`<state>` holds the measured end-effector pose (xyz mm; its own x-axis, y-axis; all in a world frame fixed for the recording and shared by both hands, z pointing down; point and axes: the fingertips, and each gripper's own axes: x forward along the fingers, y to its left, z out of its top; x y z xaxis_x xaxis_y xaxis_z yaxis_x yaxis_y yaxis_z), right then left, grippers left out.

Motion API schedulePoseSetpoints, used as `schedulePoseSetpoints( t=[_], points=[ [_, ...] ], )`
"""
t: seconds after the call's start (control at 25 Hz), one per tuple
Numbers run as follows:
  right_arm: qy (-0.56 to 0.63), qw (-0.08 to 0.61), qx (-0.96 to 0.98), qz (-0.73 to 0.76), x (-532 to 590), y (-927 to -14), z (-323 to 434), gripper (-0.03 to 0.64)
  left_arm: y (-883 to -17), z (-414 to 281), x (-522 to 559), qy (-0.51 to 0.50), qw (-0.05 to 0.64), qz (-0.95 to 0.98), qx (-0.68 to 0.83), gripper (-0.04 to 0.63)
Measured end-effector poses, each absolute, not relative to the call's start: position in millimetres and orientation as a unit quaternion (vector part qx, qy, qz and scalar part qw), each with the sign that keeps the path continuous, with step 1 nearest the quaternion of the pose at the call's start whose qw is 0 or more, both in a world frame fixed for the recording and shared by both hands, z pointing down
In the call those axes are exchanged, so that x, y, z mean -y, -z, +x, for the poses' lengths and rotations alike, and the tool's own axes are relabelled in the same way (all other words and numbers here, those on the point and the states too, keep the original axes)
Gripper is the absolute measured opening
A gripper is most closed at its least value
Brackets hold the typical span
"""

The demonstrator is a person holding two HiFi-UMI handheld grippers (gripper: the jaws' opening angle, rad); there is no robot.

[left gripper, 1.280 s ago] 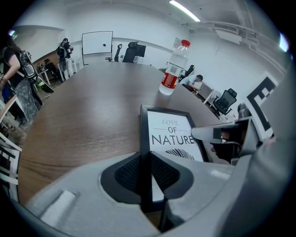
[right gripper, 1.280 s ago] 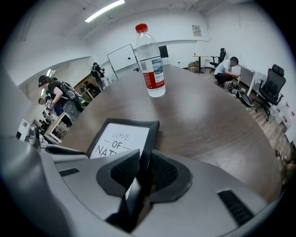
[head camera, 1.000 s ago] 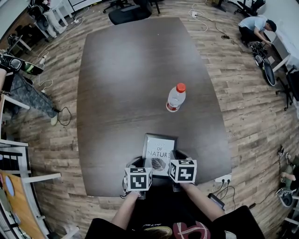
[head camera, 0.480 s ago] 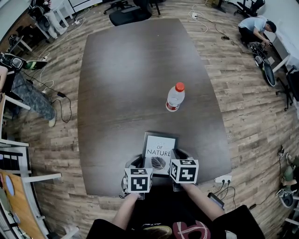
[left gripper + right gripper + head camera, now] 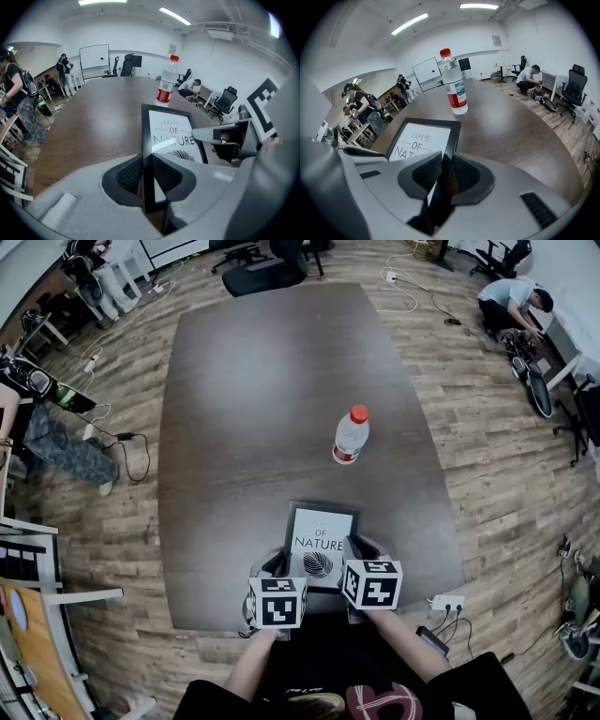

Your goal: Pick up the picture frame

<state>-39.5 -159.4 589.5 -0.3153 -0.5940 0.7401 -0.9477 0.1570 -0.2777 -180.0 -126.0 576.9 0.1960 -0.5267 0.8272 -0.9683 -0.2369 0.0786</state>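
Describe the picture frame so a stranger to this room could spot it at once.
Start at the long dark table and go to its near end. There the picture frame is clamped by its side edges in the left tongs and right tongs. Unlike the red-capped bottle beyond it, it is a flat black rectangle around a white print reading LOVE OF NATURE.

Surfaces: dark, matt wood-grain table; pale wood-plank floor.
Black matt picture frame, glossy glazing over white printed paper; clear smooth plastic bottle, red cap.
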Motion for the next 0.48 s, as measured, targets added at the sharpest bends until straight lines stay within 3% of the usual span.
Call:
schedulePoseSetpoints(
  t=[0.48],
  points=[
    [-0.350,0.210,0.734,0.542,155,-568,-34,0.083,-556,-175,121,-0.326,0.291,0.713,0.548,0.072]
  ],
)
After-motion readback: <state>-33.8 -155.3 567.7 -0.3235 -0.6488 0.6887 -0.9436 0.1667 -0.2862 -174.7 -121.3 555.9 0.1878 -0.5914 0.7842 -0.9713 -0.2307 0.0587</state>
